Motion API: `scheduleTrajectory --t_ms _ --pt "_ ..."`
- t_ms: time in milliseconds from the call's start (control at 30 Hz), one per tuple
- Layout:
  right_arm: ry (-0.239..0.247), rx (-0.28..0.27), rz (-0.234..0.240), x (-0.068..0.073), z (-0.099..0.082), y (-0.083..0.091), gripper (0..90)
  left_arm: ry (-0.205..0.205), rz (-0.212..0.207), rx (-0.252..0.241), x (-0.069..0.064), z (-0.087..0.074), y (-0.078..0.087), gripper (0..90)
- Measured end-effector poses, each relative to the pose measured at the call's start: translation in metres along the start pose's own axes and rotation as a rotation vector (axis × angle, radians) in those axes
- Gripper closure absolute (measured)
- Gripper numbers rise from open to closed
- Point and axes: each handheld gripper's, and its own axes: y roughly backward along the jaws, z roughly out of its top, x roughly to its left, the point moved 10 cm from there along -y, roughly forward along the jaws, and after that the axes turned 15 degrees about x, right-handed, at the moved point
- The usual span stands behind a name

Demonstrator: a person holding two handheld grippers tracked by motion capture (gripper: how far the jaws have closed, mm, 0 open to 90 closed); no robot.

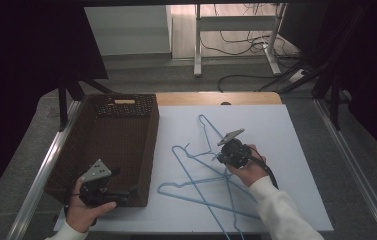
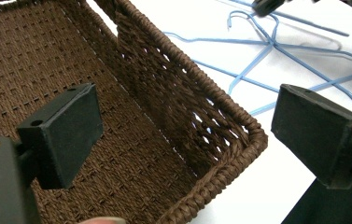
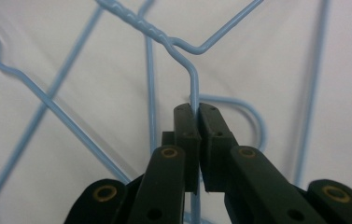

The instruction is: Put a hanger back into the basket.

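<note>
Hangers of thin blue wire (image 1: 203, 175) lie crossed in a loose heap on the white worktop (image 1: 286, 150), right of a brown woven basket (image 1: 126, 125) that stands on the worktop's left side. From the high view, the right gripper (image 1: 222, 156) sits over the heap near its middle, held by a hand in a white sleeve, its grey plate tilted up toward the far side. The left gripper (image 1: 126, 192) rests at the near edge of the basket, pointing right toward its near right corner. In the left gripper view, the two black fingers (image 2: 66, 133) stand wide apart with nothing clasped: one hangs over the woven floor inside the basket (image 2: 173, 107), the other over the white worktop outside it, and the basket's corner wall lies between them, touching neither. The blue hangers (image 2: 276, 49) lie crossed farther off on the worktop, with the other gripper just showing above them at the top edge. In the right gripper view, the fingers (image 3: 185, 135) are pressed together on the neck wire of one blue hanger (image 3: 193, 81), just below its twisted joint; the wire runs down between the pads, and the curve of its hook shows to the right behind them. Other blue wires cross over the white worktop (image 3: 89, 51) behind.
</note>
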Motion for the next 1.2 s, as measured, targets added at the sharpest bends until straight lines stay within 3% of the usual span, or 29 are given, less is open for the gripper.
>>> scheduleTrajectory --t_ms 267,400,467,667,700,800,1033,1200 --pt "-0.031 -0.122 0.002 -0.009 -0.002 0.040 87.4 -0.010 0.006 -0.009 -0.002 0.005 0.001 9.5" --pt "-0.047 -0.176 0.050 -0.009 -0.005 0.058 87.4 -0.017 0.007 -0.010 -0.002 0.007 0.003 10.2" --pt "-0.049 -0.202 0.097 -0.005 -0.011 0.069 87.3 -0.021 0.005 -0.013 -0.003 0.009 0.003 11.4" --pt "-0.038 -0.228 0.160 0.004 -0.019 0.081 87.3 -0.054 0.001 -0.020 -0.011 0.019 0.005 12.6" --pt "-0.035 -0.241 0.204 0.010 -0.022 0.087 87.3 -0.060 -0.001 -0.021 -0.013 0.022 0.005 13.9" --pt "-0.024 -0.245 0.236 0.016 -0.025 0.092 87.3 -0.083 -0.006 -0.024 -0.020 0.030 0.005 14.3" --pt "0.004 -0.230 0.333 0.036 -0.037 0.101 87.3 -0.154 -0.034 -0.016 -0.039 0.052 -0.003 14.4" --pt "0.010 -0.222 0.371 0.042 -0.042 0.105 87.2 -0.183 -0.052 0.003 -0.050 0.065 -0.012 14.6"
